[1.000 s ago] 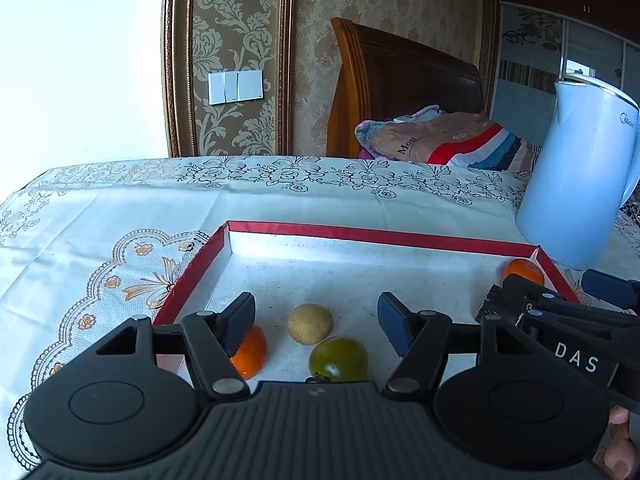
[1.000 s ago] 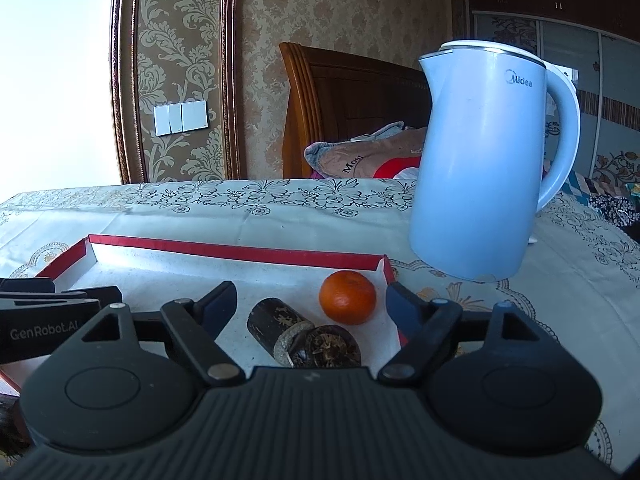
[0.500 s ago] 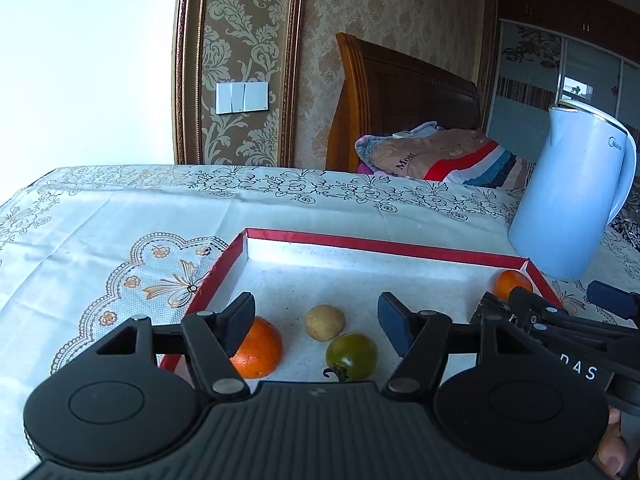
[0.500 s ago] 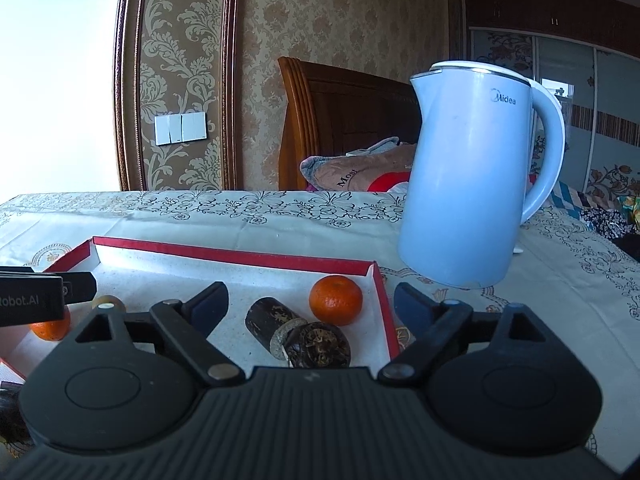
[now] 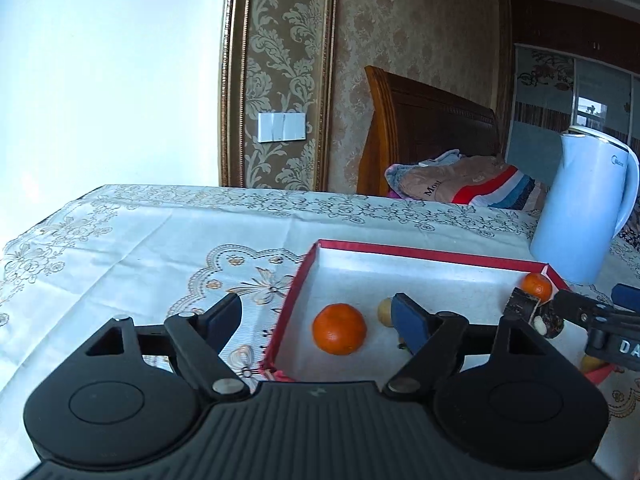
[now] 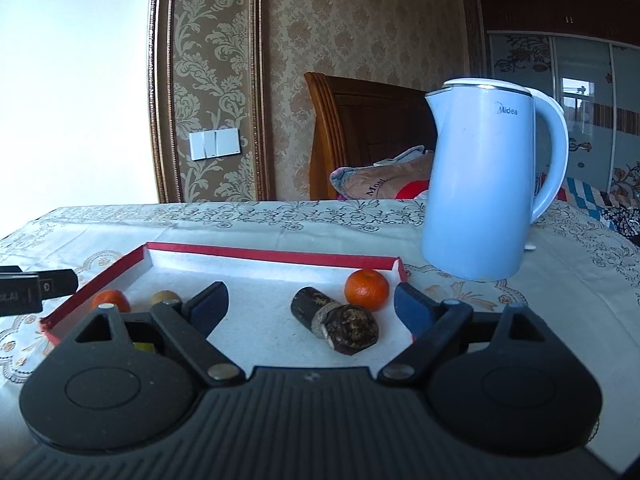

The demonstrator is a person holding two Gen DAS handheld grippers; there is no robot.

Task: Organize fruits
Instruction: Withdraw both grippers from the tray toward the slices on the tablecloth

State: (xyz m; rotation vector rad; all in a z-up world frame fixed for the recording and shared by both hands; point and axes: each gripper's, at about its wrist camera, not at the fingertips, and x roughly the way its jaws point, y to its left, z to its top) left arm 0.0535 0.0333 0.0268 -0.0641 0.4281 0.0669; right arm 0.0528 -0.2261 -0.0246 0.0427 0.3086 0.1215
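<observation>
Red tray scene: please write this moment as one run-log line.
left gripper: open, empty | right gripper: open, empty | red tray: two oranges, other fruits | kettle: beside tray

- The left wrist view looks from low behind the left gripper (image 5: 318,318), forward over the left corner of the red tray (image 5: 294,294), close to it.
- The right wrist view looks from behind the right gripper (image 6: 312,306), forward over the tray's right half.
- Both views share the tray, the blue kettle (image 5: 580,208) and the wooden headboard (image 6: 368,120).
</observation>
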